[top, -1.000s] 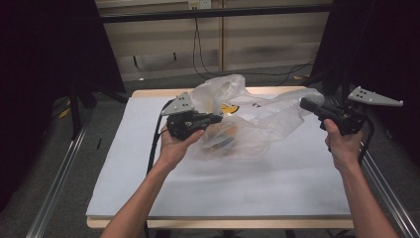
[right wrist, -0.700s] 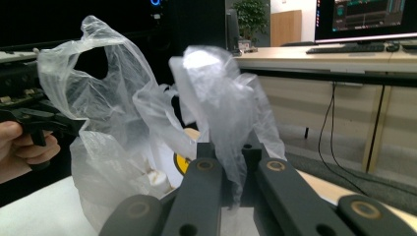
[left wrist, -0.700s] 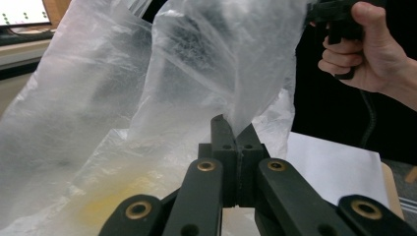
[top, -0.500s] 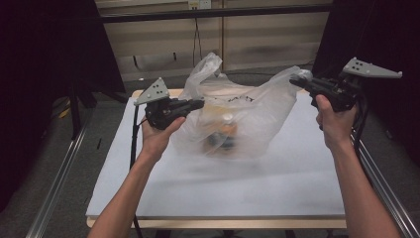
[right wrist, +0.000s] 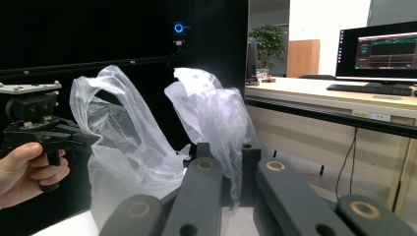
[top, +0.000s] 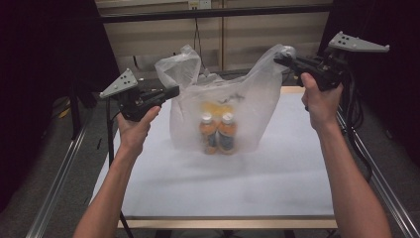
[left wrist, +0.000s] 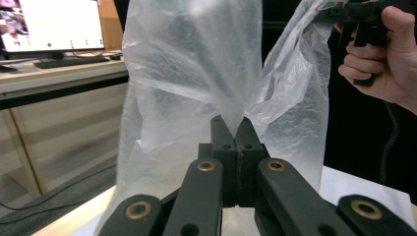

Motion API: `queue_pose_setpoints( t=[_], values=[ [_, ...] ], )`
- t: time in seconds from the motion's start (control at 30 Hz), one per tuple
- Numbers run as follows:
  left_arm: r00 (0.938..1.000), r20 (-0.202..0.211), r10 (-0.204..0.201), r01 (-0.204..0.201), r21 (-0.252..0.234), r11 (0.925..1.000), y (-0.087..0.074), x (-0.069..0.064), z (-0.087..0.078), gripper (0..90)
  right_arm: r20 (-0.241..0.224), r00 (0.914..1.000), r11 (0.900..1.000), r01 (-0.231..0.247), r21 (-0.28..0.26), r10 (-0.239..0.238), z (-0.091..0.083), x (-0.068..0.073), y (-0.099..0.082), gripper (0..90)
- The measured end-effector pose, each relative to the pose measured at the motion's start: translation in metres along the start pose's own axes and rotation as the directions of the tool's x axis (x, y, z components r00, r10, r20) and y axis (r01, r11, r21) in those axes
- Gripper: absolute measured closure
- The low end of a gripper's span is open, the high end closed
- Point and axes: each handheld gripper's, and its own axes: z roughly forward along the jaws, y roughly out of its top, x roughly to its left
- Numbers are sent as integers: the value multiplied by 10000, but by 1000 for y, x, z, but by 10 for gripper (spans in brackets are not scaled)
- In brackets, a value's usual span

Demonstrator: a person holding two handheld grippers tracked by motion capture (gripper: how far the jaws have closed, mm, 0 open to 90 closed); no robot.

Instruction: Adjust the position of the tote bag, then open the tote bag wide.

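A translucent white plastic bag (top: 247,99) hangs stretched between both grippers above the white table (top: 277,183). Two orange bottles (top: 218,131) with white caps stand upright inside its bottom, which rests on the table. My left gripper (top: 174,91) is shut on the bag's left handle, and in the left gripper view the film (left wrist: 196,73) rises from the pinched jaws. My right gripper (top: 278,58) is shut on the right handle, held higher. In the right gripper view the plastic (right wrist: 211,108) drapes over the closed jaws, with the other gripper (right wrist: 86,140) at the left.
Metal rails (top: 54,183) run along both sides of the table. A dark frame bar (top: 213,12) and cables cross behind it. Desks with a monitor (left wrist: 54,24) and another monitor (right wrist: 376,46) stand beyond the table.
Both hands have risen and moved apart. The bag, slumped on the table before, is now pulled up and wide, and the bottles stand upright inside it.
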Motion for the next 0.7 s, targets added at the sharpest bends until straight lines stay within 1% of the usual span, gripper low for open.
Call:
queue_pose_setpoints(
  t=[0.03, 0.07, 0.1, 0.17, 0.23, 0.27, 0.3, 0.33, 0.4, 0.47, 0.53, 0.57, 0.67, 0.7],
  values=[
    [10000, -16, -16, 16, -36, 10000, 0, 2, -2, 900, -37, 10000, 10000, 0, -8, 0, 3, 1, 2, 900],
    [9999, -166, -45, 45, -19, 10000, 1, 3, -4, 900, -44, 10000, 10000, 51, 18, -51, 6, 2, 3, 900],
    [9998, -155, -91, 90, -68, 9999, 1, 5, -6, 900, -54, 10000, 10000, 66, -2, -66, 8, 4, 5, 900],
    [9994, -354, -61, 61, -13, 10000, 1, 9, -11, 900, -159, 9999, 10000, 28, -87, -30, 14, 7, 7, 900],
    [9990, -413, -158, 156, -64, 9999, 0, 11, -15, 900, -234, 9997, 9999, 23, -101, -26, 19, 9, 8, 900],
    [9987, -500, -134, 137, 73, 9999, 0, 12, -17, 900, -233, 9997, 9999, 23, -102, -25, 21, 9, 9, 900],
    [9987, -501, -123, 124, 16, 9999, -1, 13, -19, 900, -226, 9997, 10000, 40, -50, -42, 23, 9, 9, 900],
    [9984, -525, -219, 220, 21, 9998, -2, 13, -21, 900, -226, 9997, 10000, 31, -18, -32, 24, 10, 9, 900],
    [9976, -666, -162, 168, 83, 9998, -4, 16, -24, 900, -218, 9998, 10000, 0, -11, -1, 24, 9, 9, 900],
    [9974, -678, -255, 261, 73, 9996, -5, 18, -27, 900, -153, 9999, 9999, 47, 132, -45, 25, 9, 9, 900],
    [9977, -645, -216, 222, 89, 9997, -7, 19, -29, 900, -77, 9999, 9997, 103, 243, -101, 25, 9, 8, 900],
    [9976, -658, -238, 248, 133, 9996, -7, 19, -30, 900, -144, 9998, 9994, 166, 297, -161, 25, 9, 7, 900],
    [9979, -578, -286, 295, 149, 9995, -9, 18, -30, 900, -73, 9994, 9988, 333, 360, -331, 26, 9, 5, 899],
    [9982, -589, -136, 151, 248, 9996, -9, 19, -30, 900, -78, 9995, 9992, 307, 254, -305, 25, 9, 3, 838]
  ],
)
